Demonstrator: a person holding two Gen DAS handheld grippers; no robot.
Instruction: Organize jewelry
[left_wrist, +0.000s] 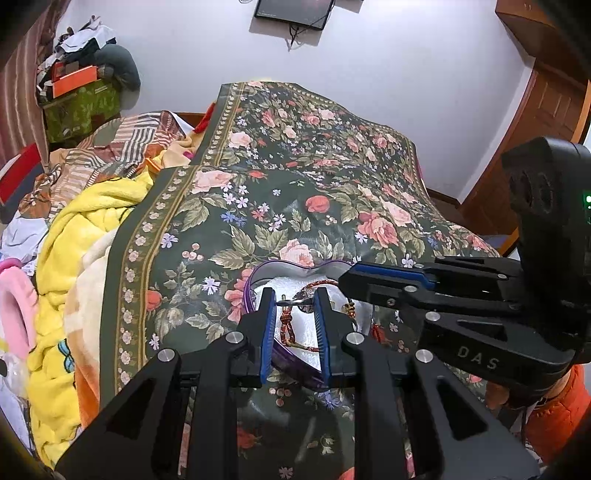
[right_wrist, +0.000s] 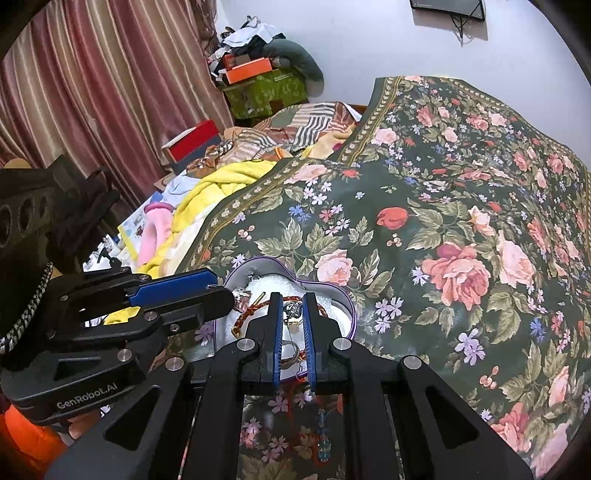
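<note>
The jewelry sits in a purple heart-shaped tin (right_wrist: 347, 314) with a white lining, on the floral bedspread (right_wrist: 443, 221): a red braided cord bracelet (left_wrist: 288, 325), a ring (right_wrist: 290, 350), small charms. All look light, limp and easily tangled, so pinch the cord mid-length. Left gripper (left_wrist: 293, 325) and right gripper (right_wrist: 291, 332) both hover half-open over the tin, holding nothing

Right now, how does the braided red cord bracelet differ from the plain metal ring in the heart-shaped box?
The braided red cord bracelet is woven and long; the plain metal ring is smooth and small. The bracelet sprawls farther back, the ring nearer the front rim. Both rest on white lining inside the purple heart-shaped box.
</note>
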